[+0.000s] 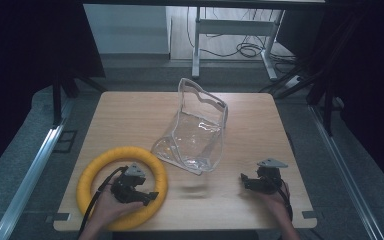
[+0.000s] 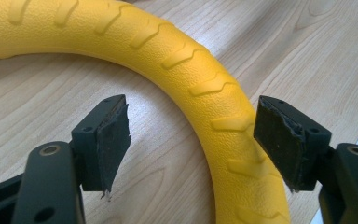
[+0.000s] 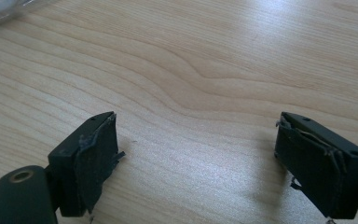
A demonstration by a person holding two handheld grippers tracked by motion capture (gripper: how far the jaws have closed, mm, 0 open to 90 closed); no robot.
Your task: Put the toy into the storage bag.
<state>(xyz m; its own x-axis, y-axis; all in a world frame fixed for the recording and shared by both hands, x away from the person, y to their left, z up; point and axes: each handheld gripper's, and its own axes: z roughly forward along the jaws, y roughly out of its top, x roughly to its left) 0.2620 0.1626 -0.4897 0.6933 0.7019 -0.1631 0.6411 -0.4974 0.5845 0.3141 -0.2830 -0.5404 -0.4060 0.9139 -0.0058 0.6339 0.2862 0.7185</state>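
Both grippers are held low at the near edge of the bench (image 1: 260,115). Left gripper (image 1: 149,195) jaws are spread wide, straddling the yellow ring (image 1: 92,170) lying flat at the front left. Right gripper (image 1: 243,178) jaws are spread too, nothing between them. Clear plastic pouch (image 1: 195,130) is propped mid-bench.

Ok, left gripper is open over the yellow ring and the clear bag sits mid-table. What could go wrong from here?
1. The left gripper straddles the yellow ring off-centre, with the band close to one pad; closing now may pinch only its edge and let it slip.
2. The clear plastic bag stands loosely upright with its mouth open, so a nudge from the ring could tip it.
3. The right gripper is open over bare table, not steadying the bag.
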